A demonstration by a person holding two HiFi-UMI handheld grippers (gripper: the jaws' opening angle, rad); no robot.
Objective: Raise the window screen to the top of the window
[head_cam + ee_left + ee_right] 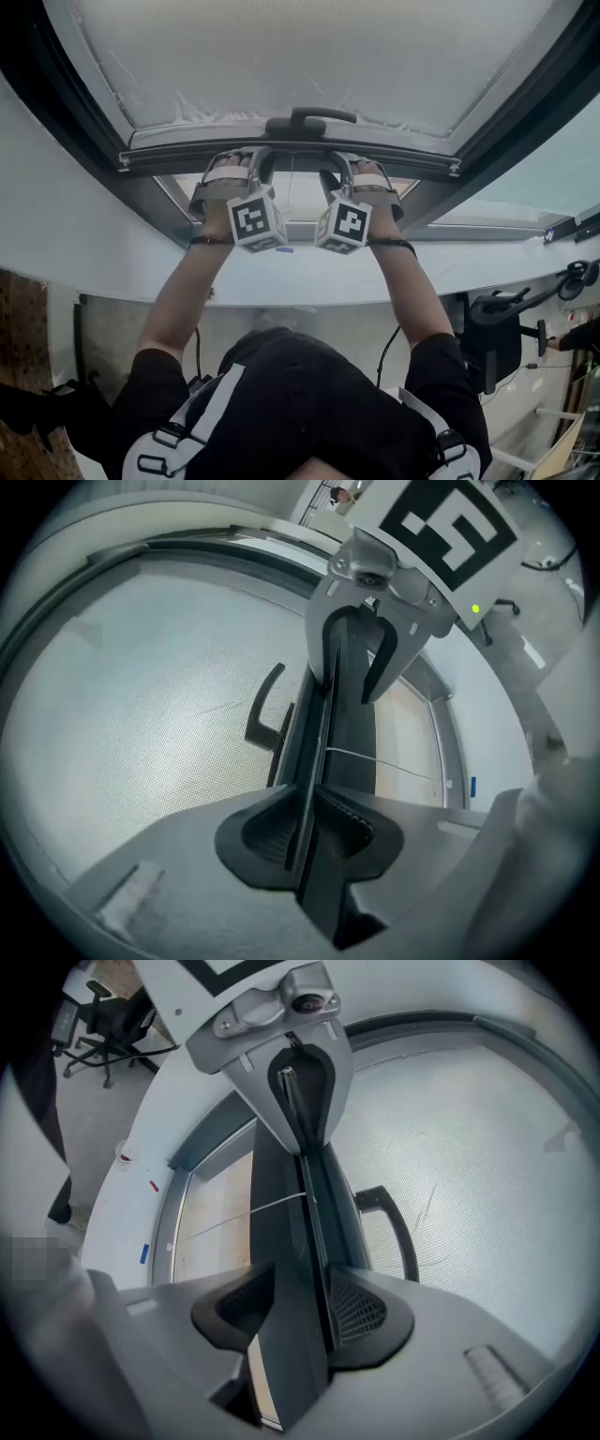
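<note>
The left gripper [242, 161] and the right gripper [349, 167] are both clamped on the bottom bar [159, 157]. The screen [309, 56] covers most of the window, so nearly the whole lift appears to remain.

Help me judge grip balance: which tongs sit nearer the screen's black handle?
Right. The right tongs clamp the screen bar directly under the right end of the handle; the left tongs clamp it just beyond the left end.
</note>
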